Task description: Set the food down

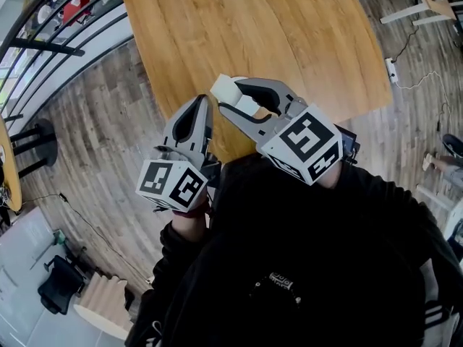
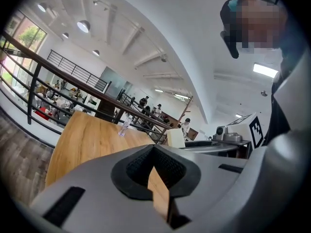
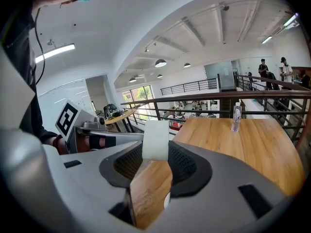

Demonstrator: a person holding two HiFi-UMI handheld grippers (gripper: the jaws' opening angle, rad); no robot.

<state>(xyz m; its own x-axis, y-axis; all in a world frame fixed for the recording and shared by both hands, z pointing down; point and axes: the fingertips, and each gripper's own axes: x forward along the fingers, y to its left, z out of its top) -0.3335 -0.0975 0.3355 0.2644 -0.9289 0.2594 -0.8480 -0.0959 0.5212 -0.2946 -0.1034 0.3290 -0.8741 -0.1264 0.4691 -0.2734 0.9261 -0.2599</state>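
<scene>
R gripper is clamped on the food, a pale block pinched at the very jaw tips. In the right gripper view the food stands upright betw. the pads, its long axis running up the frame and its top sticking out above the tips.

L gripper sits just beside it, to its left in the head view. Its jaws meet at the tips w/ nothing betw. them, as the left gripper view shows.

Key relation: the table lies ahead of and below the food. In the head view the block hangs over the table's near edge at mid-frame, w/ bare wood filling the frame above it. From the right gripper view the wood looks clearly lower than the block, so not touching.

A bottle stands far off at the right, well apart from the drop zone.

Judgement: the R side does the set-down, moving down and fwd, then opening. The L is spare.
</scene>
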